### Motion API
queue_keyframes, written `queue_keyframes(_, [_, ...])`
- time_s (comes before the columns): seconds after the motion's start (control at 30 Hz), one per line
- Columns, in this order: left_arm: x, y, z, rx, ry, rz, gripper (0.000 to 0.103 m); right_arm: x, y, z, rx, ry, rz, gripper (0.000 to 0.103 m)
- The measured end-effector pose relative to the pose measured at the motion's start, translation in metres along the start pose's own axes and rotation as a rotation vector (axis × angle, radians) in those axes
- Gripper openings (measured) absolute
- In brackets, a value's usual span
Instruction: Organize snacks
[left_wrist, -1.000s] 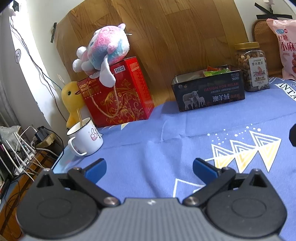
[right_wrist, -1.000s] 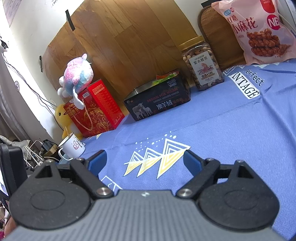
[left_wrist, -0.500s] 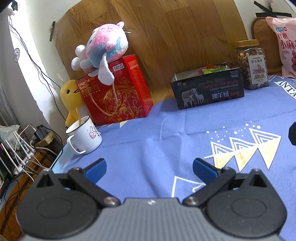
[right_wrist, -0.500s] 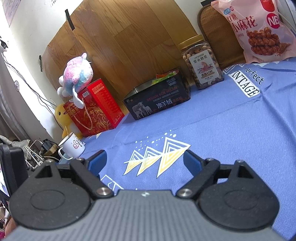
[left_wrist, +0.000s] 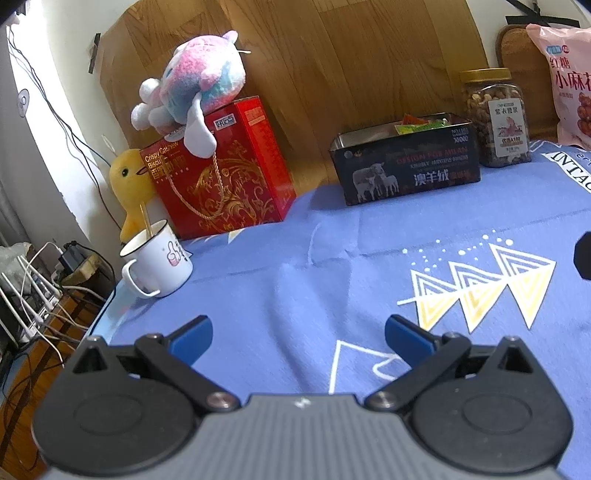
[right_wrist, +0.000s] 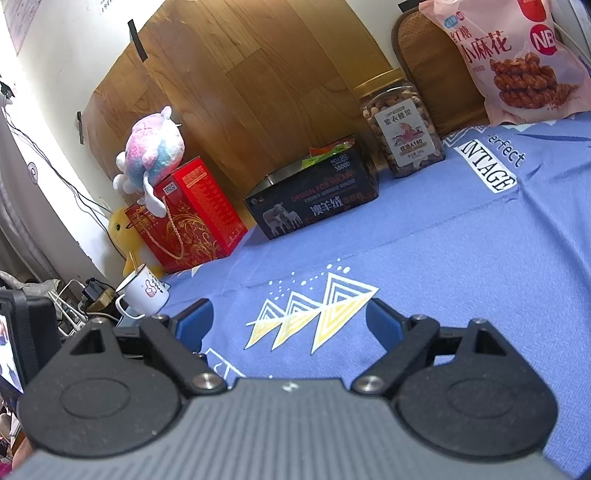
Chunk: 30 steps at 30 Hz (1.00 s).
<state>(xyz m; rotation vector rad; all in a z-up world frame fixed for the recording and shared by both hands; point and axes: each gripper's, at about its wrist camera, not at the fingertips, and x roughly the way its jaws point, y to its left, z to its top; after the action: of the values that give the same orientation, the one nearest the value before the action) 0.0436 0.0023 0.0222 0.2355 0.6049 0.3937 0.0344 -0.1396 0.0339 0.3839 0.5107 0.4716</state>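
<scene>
Right now both tools hang over bare blue cloth (left_wrist: 295, 280), each with its blue fingers spread wide and nothing between them. From the left gripper (left_wrist: 298, 338) the open tin (left_wrist: 406, 173), already holding some bright packets, lies at about 1 o'clock, its long side running across the view. From the right gripper (right_wrist: 290, 321) the same tin sits near 12 o'clock, well apart.

By my reading neither arm is clearly nearer. The nut jar (right_wrist: 402, 129) stands just beside the tin's right end, at 1 o'clock from the right gripper, with the pink bag (right_wrist: 517, 62) beyond at 2 o'clock; these look like the right hand's business. Off at 10 o'clock from the left gripper stand a mug (left_wrist: 159, 258) and a red box (left_wrist: 221, 173) with a plush (left_wrist: 192, 88) atop. Nothing blocks the way to the tin.
</scene>
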Motion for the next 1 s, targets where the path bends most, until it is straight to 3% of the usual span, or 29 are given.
queue_keyframes(0.57, [-0.0001,-0.0028,-0.0007,0.005,0.006,-0.014,0.103,0.0003,-0.0007,-0.0001,0.003,-0.001,-0.003,0.092])
queue_keyframes(1.0, [-0.0031,-0.0043,-0.0001,0.001,0.015,-0.085,0.103,-0.0011,0.0002,0.0,0.0,-0.009,-0.01,0.092])
